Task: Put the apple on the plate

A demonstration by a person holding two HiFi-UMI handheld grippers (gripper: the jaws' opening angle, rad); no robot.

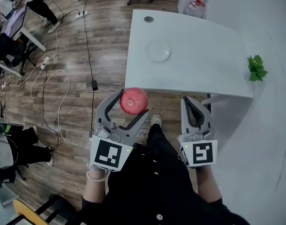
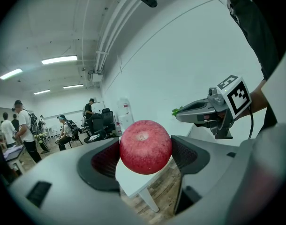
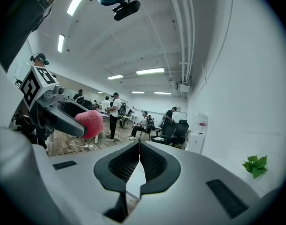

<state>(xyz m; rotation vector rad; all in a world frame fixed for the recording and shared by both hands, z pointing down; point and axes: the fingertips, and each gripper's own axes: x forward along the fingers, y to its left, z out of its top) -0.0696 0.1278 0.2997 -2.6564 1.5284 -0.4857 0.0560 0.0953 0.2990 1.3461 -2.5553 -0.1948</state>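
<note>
A red apple (image 1: pixel 133 101) hangs in the air just short of the white table's (image 1: pixel 199 74) near edge, with my left gripper (image 1: pixel 130 103) shut on it. In the left gripper view the apple (image 2: pixel 145 146) fills the gap between the dark pads (image 2: pixel 104 159). A white plate (image 1: pixel 158 51) lies on the table's left part, well beyond the apple. My right gripper (image 1: pixel 196 108) is shut with nothing in it, to the right of the apple, near the table's edge; its pads (image 3: pixel 126 162) meet in the right gripper view, where the apple (image 3: pixel 90 123) shows at left.
A small green plant (image 1: pixel 256 68) sits at the table's right edge by the white wall. Cables and a power strip (image 1: pixel 81 15) trail over the wooden floor to the left. Office chairs and people stand farther off. A water jug (image 1: pixel 194 7) is behind the table.
</note>
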